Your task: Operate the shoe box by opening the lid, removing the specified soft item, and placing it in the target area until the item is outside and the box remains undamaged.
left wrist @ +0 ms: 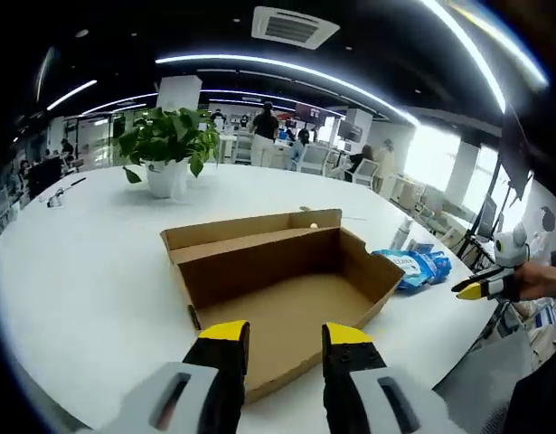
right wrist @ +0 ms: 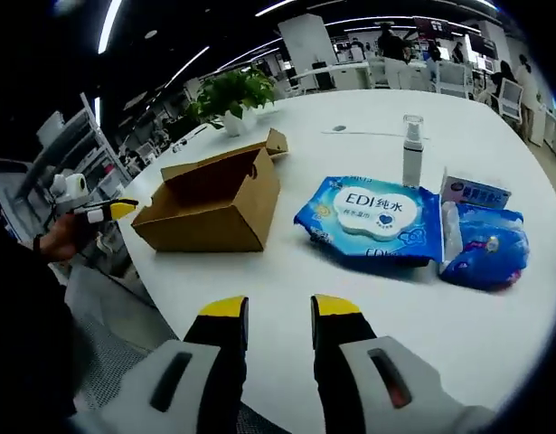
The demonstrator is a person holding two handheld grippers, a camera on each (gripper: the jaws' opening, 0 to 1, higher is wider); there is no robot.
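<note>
The brown cardboard shoe box stands open on the white table, its lid folded back at the far side; its inside looks bare. In the right gripper view the box is to the left. A blue soft pack of wipes lies flat on the table to the right of the box, also seen as the wipes pack. My left gripper is open just in front of the box's near wall. My right gripper is open over the table edge, apart from the pack.
A potted plant stands behind the box. A clear pump bottle, a small white carton and a second blue pack lie right of the wipes. A hand holds the other gripper. Chairs and people fill the background.
</note>
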